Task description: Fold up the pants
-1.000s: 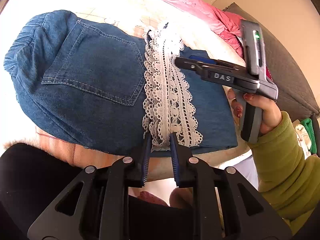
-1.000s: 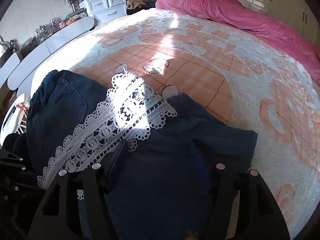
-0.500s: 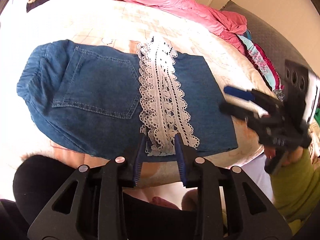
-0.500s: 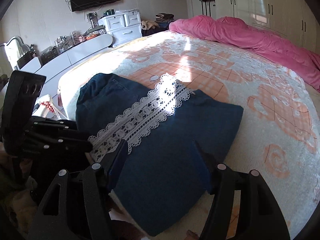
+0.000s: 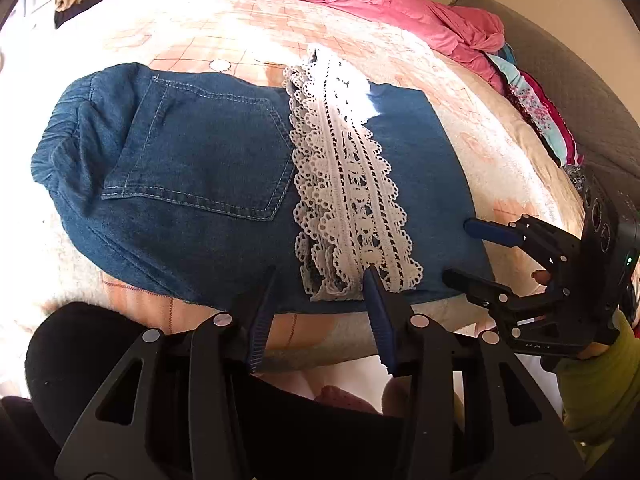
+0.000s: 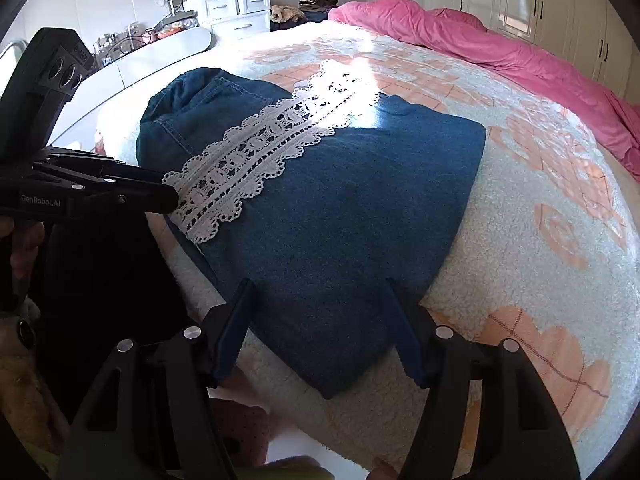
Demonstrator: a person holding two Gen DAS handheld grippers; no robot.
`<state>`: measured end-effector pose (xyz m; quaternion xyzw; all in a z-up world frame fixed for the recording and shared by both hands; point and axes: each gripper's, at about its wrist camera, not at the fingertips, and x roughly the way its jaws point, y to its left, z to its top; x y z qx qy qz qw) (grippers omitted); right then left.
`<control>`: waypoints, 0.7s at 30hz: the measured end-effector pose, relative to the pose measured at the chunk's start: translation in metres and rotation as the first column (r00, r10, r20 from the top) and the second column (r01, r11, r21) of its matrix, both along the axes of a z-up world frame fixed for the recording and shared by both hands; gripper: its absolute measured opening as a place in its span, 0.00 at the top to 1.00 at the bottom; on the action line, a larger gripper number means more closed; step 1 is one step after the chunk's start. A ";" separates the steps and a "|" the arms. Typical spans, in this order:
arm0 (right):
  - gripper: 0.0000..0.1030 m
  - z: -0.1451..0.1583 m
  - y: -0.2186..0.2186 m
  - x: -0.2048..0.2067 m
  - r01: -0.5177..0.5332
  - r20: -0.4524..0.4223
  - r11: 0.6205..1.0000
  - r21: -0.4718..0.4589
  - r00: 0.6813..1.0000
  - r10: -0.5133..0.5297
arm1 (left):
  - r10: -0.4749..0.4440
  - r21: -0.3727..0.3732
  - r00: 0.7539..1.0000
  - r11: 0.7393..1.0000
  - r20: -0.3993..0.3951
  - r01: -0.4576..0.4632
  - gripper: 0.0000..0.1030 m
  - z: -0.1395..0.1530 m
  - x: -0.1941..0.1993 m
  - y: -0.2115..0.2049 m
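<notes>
The blue denim pants (image 5: 208,184) lie folded into a compact rectangle on the bed, back pocket up, with a white lace strip (image 5: 348,196) across the middle. They also show in the right wrist view (image 6: 340,208), lace (image 6: 260,160) to the left. My left gripper (image 5: 320,300) is open and empty, its fingertips just over the near edge by the lace end. My right gripper (image 6: 316,300) is open and empty at the near right corner of the fold. Each gripper shows in the other's view: the right (image 5: 464,248) and the left (image 6: 168,188).
The bed cover (image 6: 540,184) is pale fleece with orange patterns. A pink duvet (image 6: 500,52) lies bunched along the far side. White drawers (image 6: 236,12) and a white counter stand beyond the bed. Colourful clothes (image 5: 536,120) are piled by a grey headboard.
Both grippers have pulled back toward the near edge of the bed. The left gripper has opened and let go of the lace end. The folded pants lie still.
</notes>
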<state>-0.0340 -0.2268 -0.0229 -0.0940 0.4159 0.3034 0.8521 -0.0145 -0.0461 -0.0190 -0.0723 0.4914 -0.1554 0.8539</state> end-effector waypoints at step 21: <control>0.15 0.083 0.035 0.032 -0.089 0.058 0.985 0.149 0.995 0.081 | 0.241 -0.002 0.963 0.970 0.121 -0.242 0.41 0.042 -0.027 0.093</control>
